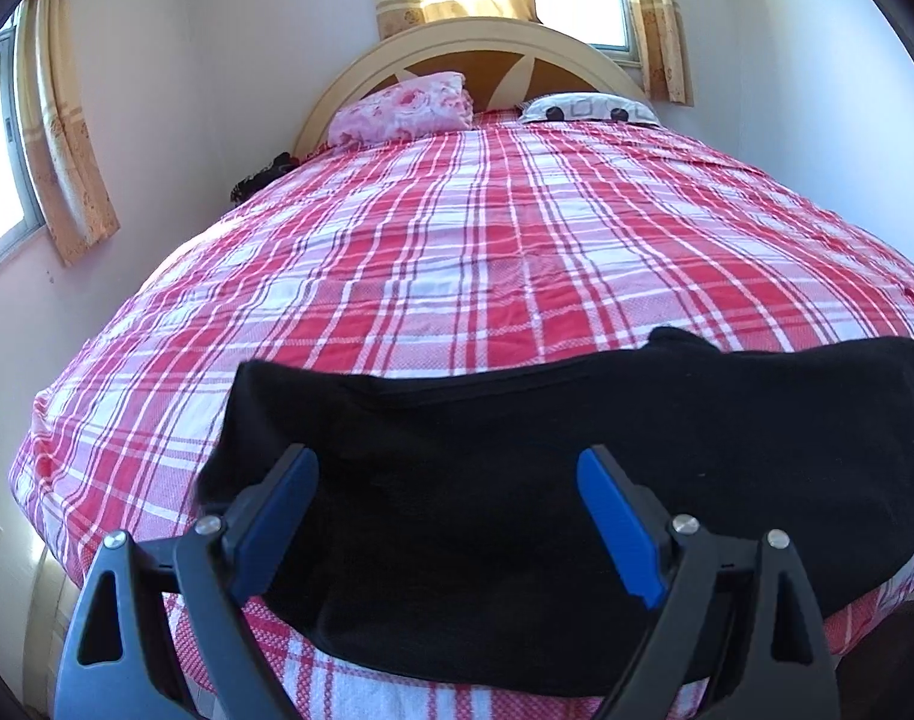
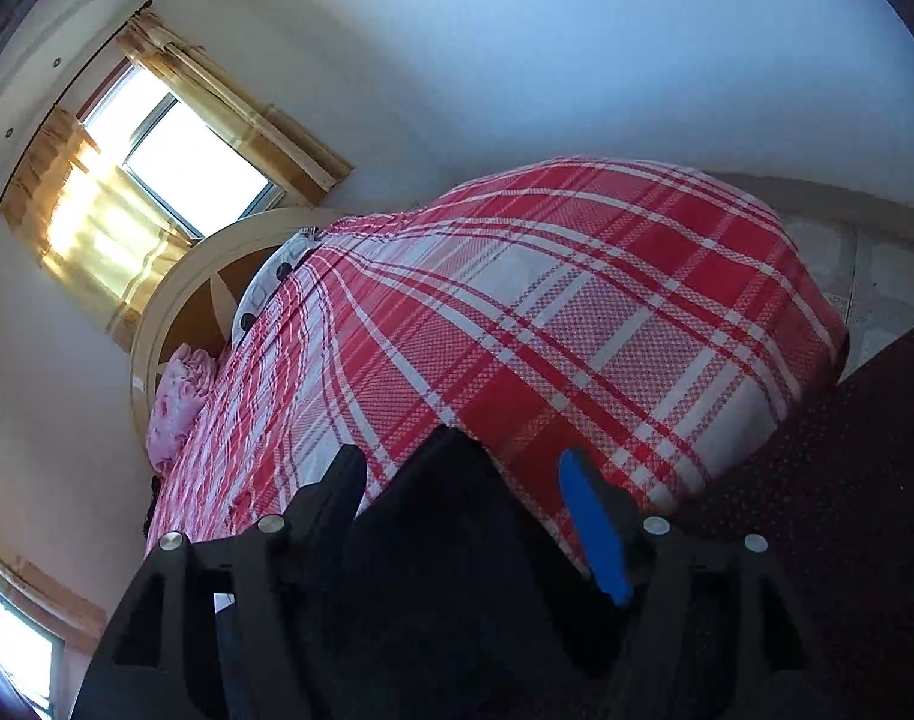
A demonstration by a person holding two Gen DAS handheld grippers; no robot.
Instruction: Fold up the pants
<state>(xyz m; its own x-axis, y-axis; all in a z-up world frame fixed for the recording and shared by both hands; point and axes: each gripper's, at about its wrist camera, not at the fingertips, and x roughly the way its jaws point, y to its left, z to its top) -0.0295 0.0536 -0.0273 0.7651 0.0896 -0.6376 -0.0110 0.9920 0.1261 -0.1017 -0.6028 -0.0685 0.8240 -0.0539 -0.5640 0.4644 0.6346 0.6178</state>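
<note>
Both blue-padded tools, left tool (image 1: 447, 480) and right tool (image 2: 457, 480), spread over soft black pants (image 1: 517, 438) on plaid bedspread (image 1: 457, 240).

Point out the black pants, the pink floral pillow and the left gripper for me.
Black fabric pants (image 1: 517, 438): left wrist view, middle of cloth.
Pink floral pillow (image 1: 402, 108): left wrist view, its front face.
Left gripper (image 1: 447, 510): left wrist view, between its fingertips.

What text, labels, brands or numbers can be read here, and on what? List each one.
None: no readable text in either view.
The black pants, plaid bedspread, both pillows and the curtains carry patterns only, no words.
The blue claw pads carry no visible markings.
</note>
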